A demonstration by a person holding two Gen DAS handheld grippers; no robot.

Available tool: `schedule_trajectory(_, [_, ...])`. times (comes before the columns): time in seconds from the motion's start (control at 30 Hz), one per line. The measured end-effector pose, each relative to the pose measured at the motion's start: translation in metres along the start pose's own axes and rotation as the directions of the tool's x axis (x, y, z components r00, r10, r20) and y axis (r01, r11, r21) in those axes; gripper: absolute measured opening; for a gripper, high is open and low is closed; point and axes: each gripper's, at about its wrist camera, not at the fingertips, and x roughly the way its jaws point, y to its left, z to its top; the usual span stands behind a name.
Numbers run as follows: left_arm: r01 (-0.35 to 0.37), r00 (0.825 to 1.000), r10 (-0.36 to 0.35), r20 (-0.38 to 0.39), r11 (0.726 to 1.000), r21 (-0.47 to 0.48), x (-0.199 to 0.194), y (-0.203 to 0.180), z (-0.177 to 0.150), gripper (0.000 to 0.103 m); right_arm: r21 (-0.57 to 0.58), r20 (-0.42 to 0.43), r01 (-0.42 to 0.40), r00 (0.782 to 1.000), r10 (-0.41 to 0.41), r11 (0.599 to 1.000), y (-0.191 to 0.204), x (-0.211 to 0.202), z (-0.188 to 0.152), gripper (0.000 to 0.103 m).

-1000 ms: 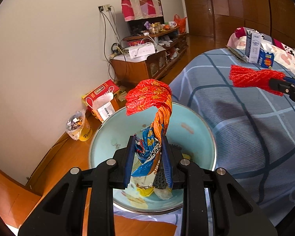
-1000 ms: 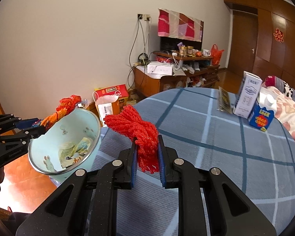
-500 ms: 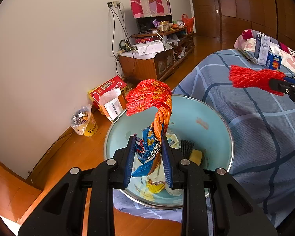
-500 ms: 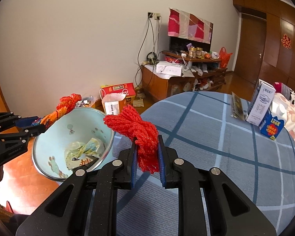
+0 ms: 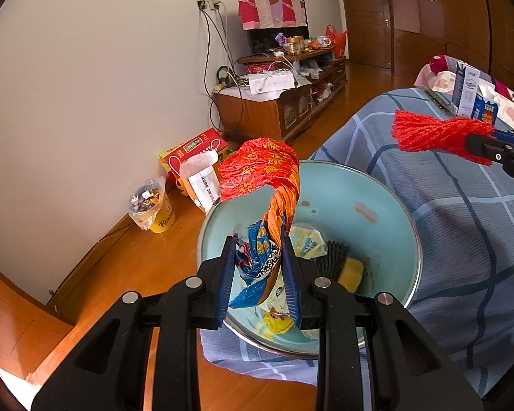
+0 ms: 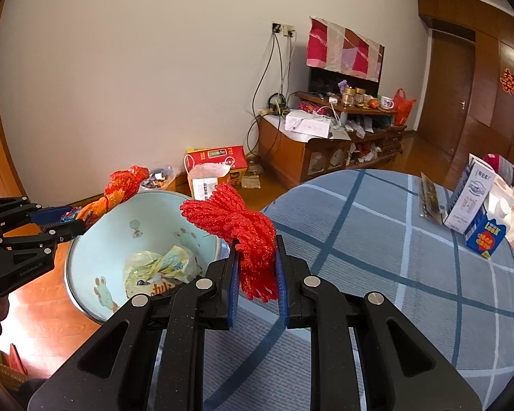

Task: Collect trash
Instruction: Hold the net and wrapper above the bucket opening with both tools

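My left gripper [image 5: 258,275] is shut on a crumpled red, orange and blue snack wrapper [image 5: 264,185] and holds it over a light blue basin [image 5: 387,205] that holds several wrappers. My right gripper [image 6: 257,272] is shut on a bunched red mesh net [image 6: 238,221], above the bed next to the basin [image 6: 85,270]. In the left wrist view the net [image 5: 435,135] and right gripper [image 5: 497,152] are at the right. In the right wrist view the left gripper [image 6: 70,221] holds the wrapper [image 6: 123,185] at the basin's far rim.
The basin rests at the edge of a bed with a blue plaid cover [image 6: 394,257]. A carton [image 6: 471,198], a blue box [image 6: 485,238] and a flat packet [image 6: 430,200] lie on the bed. A small bin [image 5: 150,205], a red box [image 5: 195,152] and a wooden cabinet [image 5: 277,109] stand by the wall.
Both grippers have drawn back a little; the basin now sits farther ahead and more of its inside shows. Both stay shut on their trash.
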Motion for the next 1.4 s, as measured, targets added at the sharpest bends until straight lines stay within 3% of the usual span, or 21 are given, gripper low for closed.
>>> schedule_trajectory(1.4, [-0.011, 1.000, 0.011, 0.011, 0.999, -0.047, -0.007, 0.016, -0.001, 0.026, -0.058, -0.004, -0.043, 0.999, 0.042, 0.997, 0.033, 0.010, 0.014, 0.019])
